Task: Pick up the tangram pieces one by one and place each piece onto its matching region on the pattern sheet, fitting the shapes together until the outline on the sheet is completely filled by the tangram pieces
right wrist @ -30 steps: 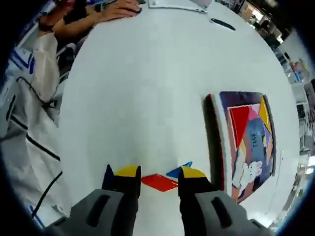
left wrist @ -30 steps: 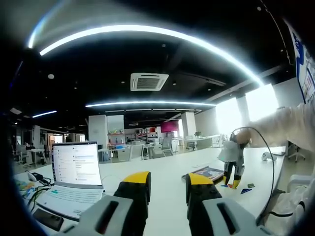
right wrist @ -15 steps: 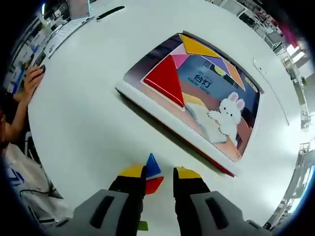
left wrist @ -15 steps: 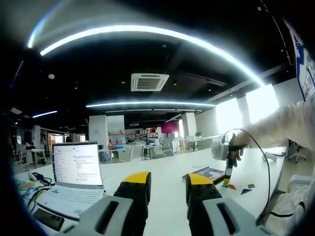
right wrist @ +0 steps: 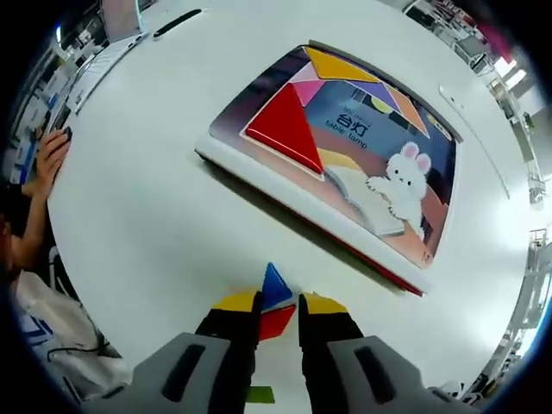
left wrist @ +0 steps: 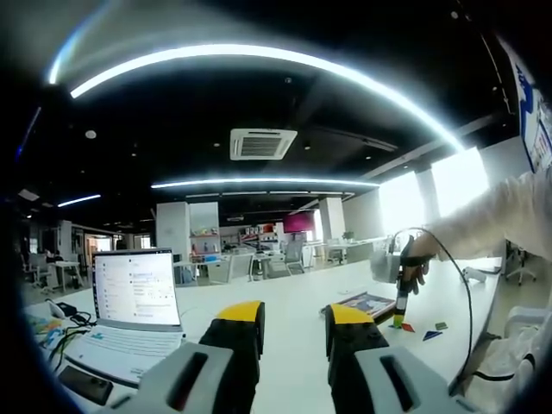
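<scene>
The left gripper, jaws apart, faces a laptop. The right gripper, jaws nearly closed around the red piece, is near the pattern sheet.

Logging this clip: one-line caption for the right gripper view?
Right gripper closing around a red piece beside a blue triangle, pattern sheet ahead on the white table.
</scene>
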`<state>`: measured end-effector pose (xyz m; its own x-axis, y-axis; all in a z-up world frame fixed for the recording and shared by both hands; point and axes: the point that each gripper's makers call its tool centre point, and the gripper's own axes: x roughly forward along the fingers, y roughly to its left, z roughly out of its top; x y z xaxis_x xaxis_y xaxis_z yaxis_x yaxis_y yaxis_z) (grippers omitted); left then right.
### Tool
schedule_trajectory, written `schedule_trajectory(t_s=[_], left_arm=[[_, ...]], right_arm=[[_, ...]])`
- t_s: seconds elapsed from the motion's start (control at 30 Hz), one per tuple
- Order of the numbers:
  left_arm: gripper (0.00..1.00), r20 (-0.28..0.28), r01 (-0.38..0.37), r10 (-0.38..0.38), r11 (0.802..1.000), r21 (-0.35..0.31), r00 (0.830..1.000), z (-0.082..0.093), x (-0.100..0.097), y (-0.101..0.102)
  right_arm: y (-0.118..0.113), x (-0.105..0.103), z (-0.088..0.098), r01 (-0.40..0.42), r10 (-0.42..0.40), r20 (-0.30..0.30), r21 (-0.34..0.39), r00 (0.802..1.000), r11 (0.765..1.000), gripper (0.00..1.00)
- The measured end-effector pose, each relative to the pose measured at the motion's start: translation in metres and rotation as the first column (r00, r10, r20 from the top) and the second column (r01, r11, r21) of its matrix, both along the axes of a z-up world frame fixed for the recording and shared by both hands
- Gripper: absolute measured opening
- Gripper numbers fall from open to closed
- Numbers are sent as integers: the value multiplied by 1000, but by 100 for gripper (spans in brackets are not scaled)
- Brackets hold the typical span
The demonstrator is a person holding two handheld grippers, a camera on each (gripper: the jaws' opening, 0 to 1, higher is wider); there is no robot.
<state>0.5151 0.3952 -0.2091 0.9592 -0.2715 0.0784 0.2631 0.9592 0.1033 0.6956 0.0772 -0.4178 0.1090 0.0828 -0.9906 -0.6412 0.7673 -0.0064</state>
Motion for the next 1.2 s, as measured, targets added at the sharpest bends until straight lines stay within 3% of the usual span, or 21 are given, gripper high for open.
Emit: schedule_trajectory(t_s=[0.17, 0.27, 0.57, 0.77, 1.0, 1.2], left_arm=[[30, -3, 6, -6, 1000, 4, 1000, -1, 1, -2], [30, -2, 5, -5, 1000, 3, 1000, 0, 1, -2], [30, -2, 6, -6, 1000, 5, 1000, 0, 1, -2], [30, -3, 4, -4, 1000, 4, 1000, 0, 1, 0], [30, -3, 0, 0, 1000, 1, 1000, 0, 1, 1], [30, -2, 4, -4, 1000, 4, 1000, 0, 1, 0]], right_arm=[[-1, -1, -1, -8, 8, 4, -5, 1000, 1000, 12], [1, 1, -1, -101, 101, 13, -12, 995, 995, 12], [9, 11, -2, -234, 233, 51, 14, 971, 972, 19], [4, 14, -4, -181, 180, 32, 15, 983, 983, 12], [2, 12, -4, -218, 218, 25, -5, 976, 976, 14], [-7, 12, -4, -95, 95, 18, -4, 995, 995, 20]])
